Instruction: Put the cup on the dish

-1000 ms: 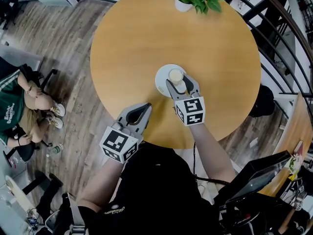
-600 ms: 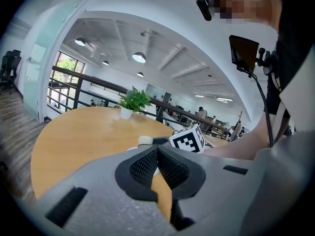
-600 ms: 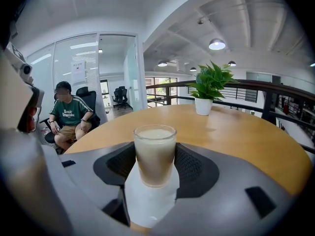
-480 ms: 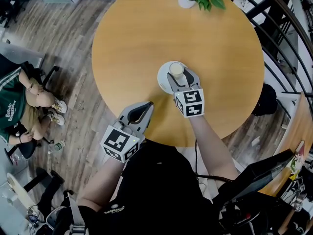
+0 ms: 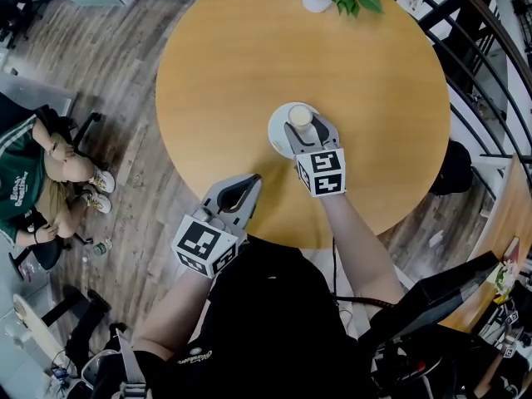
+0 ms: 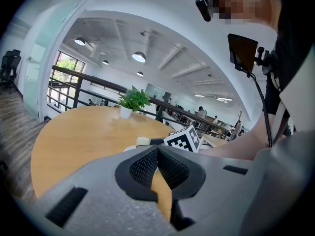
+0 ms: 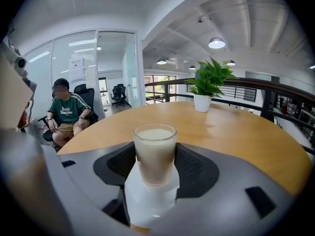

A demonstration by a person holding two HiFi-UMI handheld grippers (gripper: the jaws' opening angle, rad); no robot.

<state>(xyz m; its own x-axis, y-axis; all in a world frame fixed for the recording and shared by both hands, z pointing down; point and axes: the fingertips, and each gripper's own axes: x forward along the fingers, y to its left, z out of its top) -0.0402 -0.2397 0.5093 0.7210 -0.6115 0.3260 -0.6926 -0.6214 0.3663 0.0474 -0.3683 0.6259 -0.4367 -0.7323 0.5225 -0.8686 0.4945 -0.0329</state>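
cup (image 7: 155,154) of pale, milky drink stands upright between the jaws of our right hand-held gripper (image 5: 307,128). its pads press on the glass sides, so the jaws sit wide yet closed on it. the cup is directly over the white dish (image 5: 278,133) near the middle of the round counter (image 5: 233,65); we cannot tell whether its base touches the dish. our left hand-held gripper (image 5: 250,181) holds nothing, jaws brought together, near the counter's close edge and well apart from the dish. we judge the risks to be these: letting go before the base is seated would drop the cup and slosh the nearly full drink, and pulling back with a pad dragging the glass could tip it or slide the dish.
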